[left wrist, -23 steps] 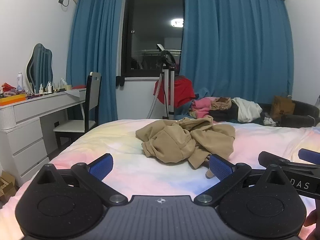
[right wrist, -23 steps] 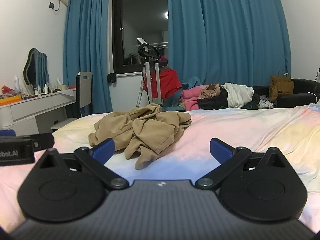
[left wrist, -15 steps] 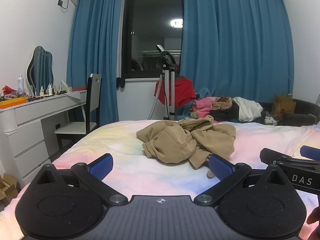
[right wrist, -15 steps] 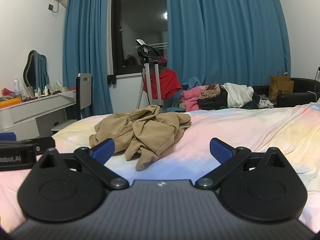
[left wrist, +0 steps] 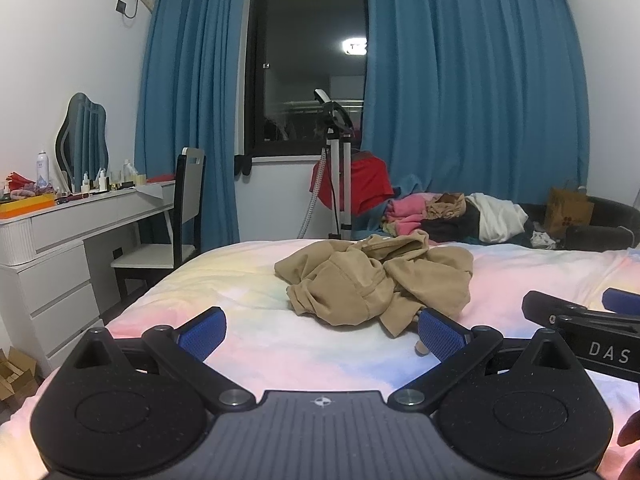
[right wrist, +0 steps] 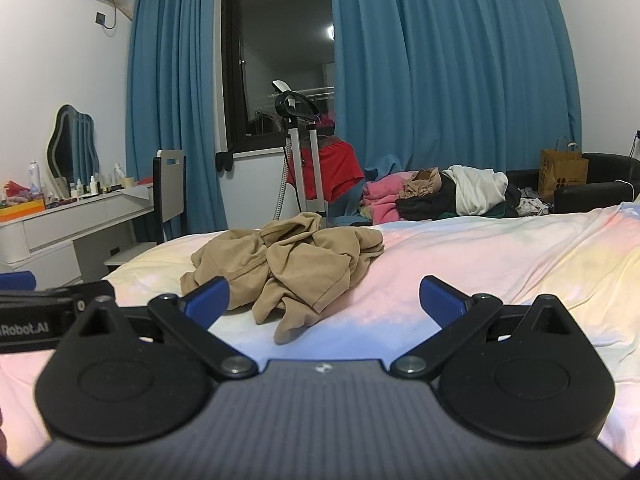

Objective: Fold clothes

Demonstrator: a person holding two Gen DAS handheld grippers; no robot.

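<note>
Change since earlier frames: little; both views had tilted slightly, the tan garment sitting a touch lower in frame, nothing on the bed disturbed.
Left wrist view, tool: left tool (left wrist: 320, 330) with jaws spread wide, nothing between them, hovering above the bed (left wrist: 248, 320).
Left wrist view, garment: crumpled tan garment (left wrist: 376, 280) lay mid-bed, ahead and slightly right of the tool.
Left wrist view, writing: "DAS" read on the right tool's side at the frame's right edge.
Right wrist view, tool: right tool (right wrist: 324, 300) likewise spread wide and empty.
Right wrist view, garment: tan garment (right wrist: 288, 268) lay ahead, left of centre, one loose end trailing toward the tool.
Right wrist view, writing: "Robot.AI" read on the left tool's body at the left edge.
Step in hand (judged): approach; best to find a hem or shoulder edge, pinch one layer only, then spread flat before folding.
</note>
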